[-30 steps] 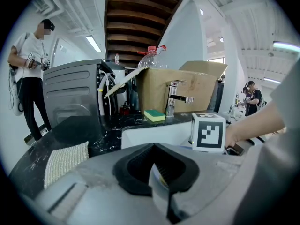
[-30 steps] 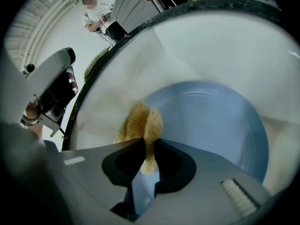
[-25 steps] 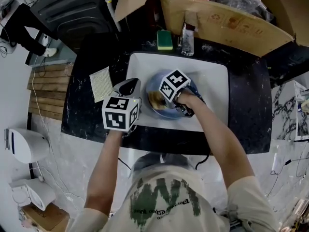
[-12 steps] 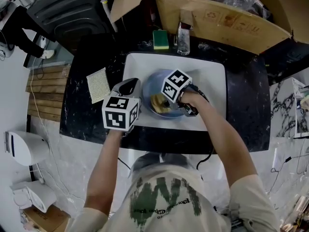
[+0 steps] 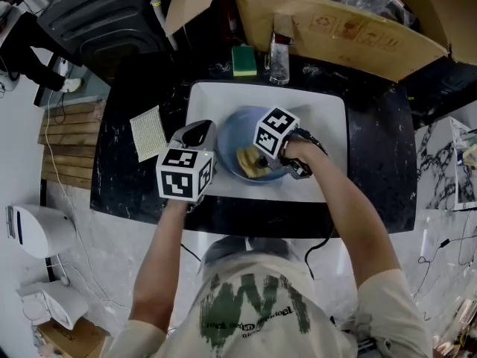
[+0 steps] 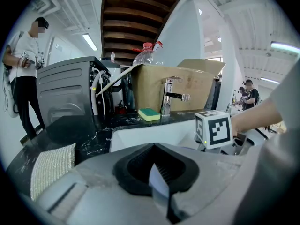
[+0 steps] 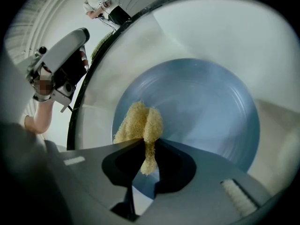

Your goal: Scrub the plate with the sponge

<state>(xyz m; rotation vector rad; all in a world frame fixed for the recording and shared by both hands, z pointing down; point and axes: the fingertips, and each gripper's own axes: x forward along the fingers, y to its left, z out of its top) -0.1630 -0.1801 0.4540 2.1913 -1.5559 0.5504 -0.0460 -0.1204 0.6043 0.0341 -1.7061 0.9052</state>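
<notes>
Blue glaze lay smooth and bare over most of the round plate (image 5: 237, 129), which sat in the white sink (image 5: 328, 110) in the head view. The left gripper (image 5: 200, 131) met the plate's left rim. The right gripper (image 5: 261, 162) pressed the tan sponge (image 5: 250, 164) onto the near part of the plate. No suds or dirt could be made out, so the scrubbing looked under way rather than finished, and the far half of the plate was not under the sponge. A green scouring pad (image 5: 244, 60) lay beside the faucet (image 5: 278, 51) on the dark speckled counter (image 5: 373, 177), and a woven cloth (image 5: 149, 133) lay at the left.

In the left gripper view, the jaws were closed on a thin, pale, hard edge. This was judged to be the plate's rim, held to steady it.

In the right gripper view, the jaws were clamped on the sponge, which was coarse and fibrous like loofah. It was pinched into two soft lobes that rested on the glossy, shallow dish with its faint concentric rings.
</notes>
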